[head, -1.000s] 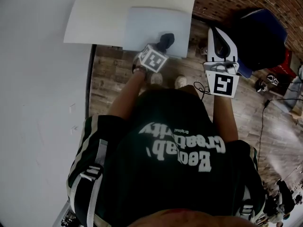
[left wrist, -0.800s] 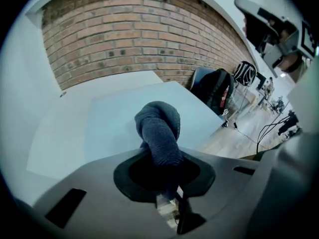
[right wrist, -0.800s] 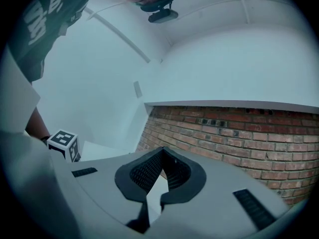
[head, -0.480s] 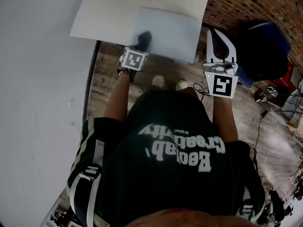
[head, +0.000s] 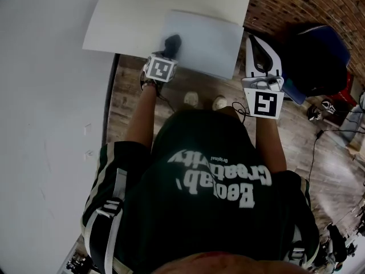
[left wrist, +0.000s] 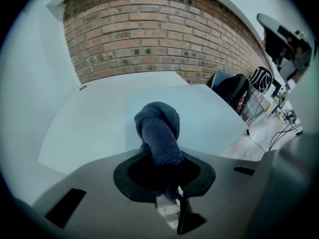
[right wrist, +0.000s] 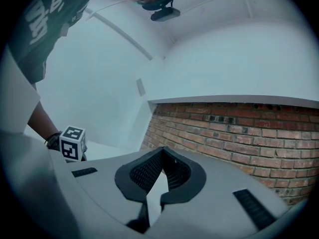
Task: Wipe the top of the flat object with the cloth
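Head view: left gripper [head: 169,49] at upper middle, fingers clamped on the dark cloth [head: 173,41]. The cloth wad sits on the near-left part of the pale flat object [head: 212,37], which lies on the white desk [head: 134,13] at the top of frame. Right gripper [head: 258,41] is at upper right, beside the flat object's right edge, not touching it.

Left gripper view: the cloth is a rolled wad at centre frame, poking out past the fingers onto the flat object. Most of the surface lies right of it and beyond.

Right gripper view: fingers closed tip to tip, nothing between them, pointing at the brick wall [right wrist: 239,128].

Judgement: mid-wipe. Press lightly, use overlapping strokes toward the far right corner, and stop short of the edges. A thin sheet may slide, so the right gripper could pin its edge.
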`<state>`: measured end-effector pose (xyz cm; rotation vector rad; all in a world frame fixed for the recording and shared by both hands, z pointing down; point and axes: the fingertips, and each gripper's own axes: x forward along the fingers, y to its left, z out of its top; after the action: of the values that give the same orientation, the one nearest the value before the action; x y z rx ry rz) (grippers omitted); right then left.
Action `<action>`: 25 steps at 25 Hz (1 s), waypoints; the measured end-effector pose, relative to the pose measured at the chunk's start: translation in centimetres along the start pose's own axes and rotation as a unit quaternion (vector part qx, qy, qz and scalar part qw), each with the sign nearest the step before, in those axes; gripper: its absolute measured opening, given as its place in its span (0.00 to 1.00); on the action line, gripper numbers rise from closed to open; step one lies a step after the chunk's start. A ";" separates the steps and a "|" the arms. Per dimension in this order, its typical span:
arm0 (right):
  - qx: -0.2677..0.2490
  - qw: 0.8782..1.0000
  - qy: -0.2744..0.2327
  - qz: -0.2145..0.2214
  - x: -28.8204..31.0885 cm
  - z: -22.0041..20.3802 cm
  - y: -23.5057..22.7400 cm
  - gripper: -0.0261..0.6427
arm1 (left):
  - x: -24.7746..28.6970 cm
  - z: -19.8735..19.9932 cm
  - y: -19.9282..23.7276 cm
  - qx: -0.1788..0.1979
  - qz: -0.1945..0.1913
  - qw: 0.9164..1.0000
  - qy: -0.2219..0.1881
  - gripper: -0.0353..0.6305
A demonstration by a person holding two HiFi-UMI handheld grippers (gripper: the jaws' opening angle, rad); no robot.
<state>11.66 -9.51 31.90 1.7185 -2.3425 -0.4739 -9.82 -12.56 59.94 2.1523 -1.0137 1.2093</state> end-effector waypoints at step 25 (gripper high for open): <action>0.003 0.999 0.045 -0.021 2.2 -2.5 -1.2 0.03 | 5.7 10.5 7.3 -0.004 0.009 1.000 0.001 0.16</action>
<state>12.91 -12.23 33.78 1.7577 -2.2508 -0.3873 -8.17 -26.48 59.94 2.1389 -1.0373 1.2130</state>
